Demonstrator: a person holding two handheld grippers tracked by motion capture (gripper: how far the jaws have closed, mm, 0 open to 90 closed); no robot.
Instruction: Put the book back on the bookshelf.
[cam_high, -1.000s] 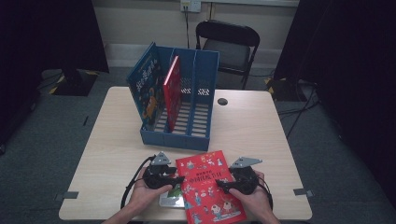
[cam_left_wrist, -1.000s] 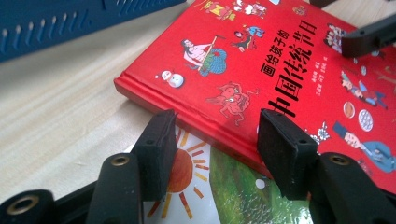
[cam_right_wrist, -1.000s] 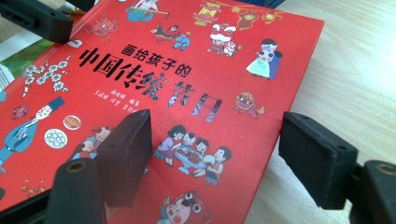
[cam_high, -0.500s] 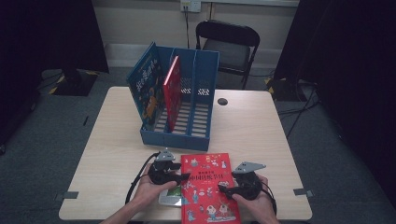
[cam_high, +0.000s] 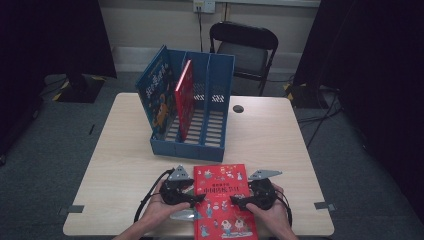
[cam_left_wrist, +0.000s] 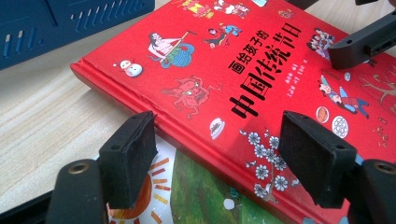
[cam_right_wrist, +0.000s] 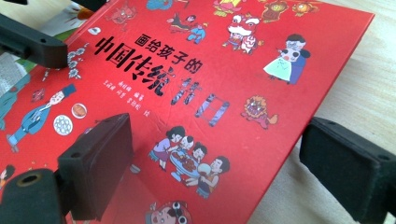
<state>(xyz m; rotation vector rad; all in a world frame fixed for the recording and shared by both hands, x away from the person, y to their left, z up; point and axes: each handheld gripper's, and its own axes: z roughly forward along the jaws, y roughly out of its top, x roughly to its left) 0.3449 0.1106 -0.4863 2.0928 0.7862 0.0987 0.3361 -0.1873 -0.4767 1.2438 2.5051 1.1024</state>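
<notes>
Two books stand in the blue file rack (cam_high: 200, 145) at the middle of the tabletop (cam_high: 125, 165): a blue book (cam_high: 159, 97) leaning in the left compartment and a thin red one (cam_high: 184, 100) in the next, with the two compartments to their right open. A third book, the red picture book (cam_high: 222, 200), lies flat at the near edge of the tabletop, between my two hands, its top edge just short of the rack's front wall. Under its left side lies what looks like one more book with a green and orange cover (cam_left_wrist: 196, 196), though only a corner shows.

My left gripper (cam_high: 194, 199) sits at the picture book's left edge, over the spine; its jaws have just been opening and now stand spread, one above the red cover and one over the green one, neither pressing. My right gripper (cam_high: 239, 202) sits at the right edge, jaws likewise just opened and spread, one over the cover and one over bare wood past the edge.

The tabletop is bare to the left and right of the rack, apart from one round cable hole (cam_high: 238, 108) behind it. One black folding chair (cam_high: 243, 52) stands beyond the far edge.
</notes>
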